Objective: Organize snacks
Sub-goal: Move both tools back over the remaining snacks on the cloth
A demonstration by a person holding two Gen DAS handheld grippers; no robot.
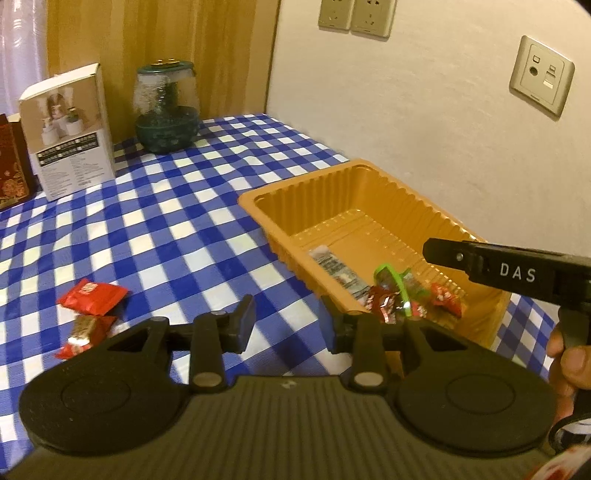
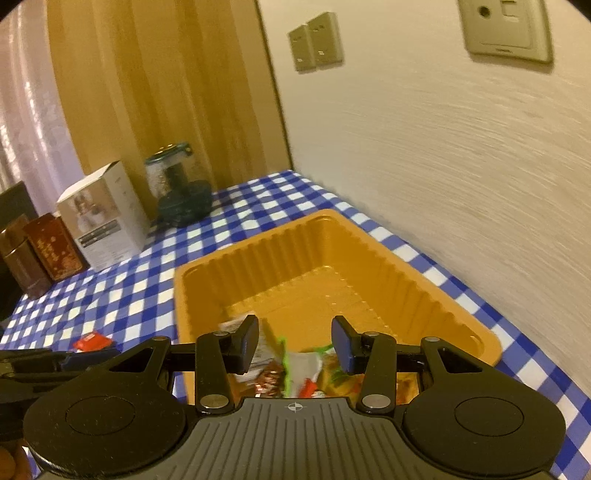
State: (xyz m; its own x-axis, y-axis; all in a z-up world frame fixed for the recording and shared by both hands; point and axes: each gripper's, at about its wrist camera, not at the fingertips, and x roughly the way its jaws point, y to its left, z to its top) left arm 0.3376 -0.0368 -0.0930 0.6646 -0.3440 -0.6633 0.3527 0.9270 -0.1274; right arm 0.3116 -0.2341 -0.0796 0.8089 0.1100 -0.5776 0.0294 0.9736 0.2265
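Observation:
An orange plastic tray stands on the blue-checked cloth against the wall. It holds several wrapped snacks, among them a silver packet. Two red packets lie on the cloth left of the tray. My left gripper hovers over the cloth by the tray's near left edge, open with nothing between its fingers. My right gripper is above the tray, open, with the snack pile lying below its fingers. It also reaches in from the right in the left wrist view.
A white carton, a glass jar with a green base and a dark red box stand at the back left. The wall with sockets runs along the tray's far side. A hand grips the right tool.

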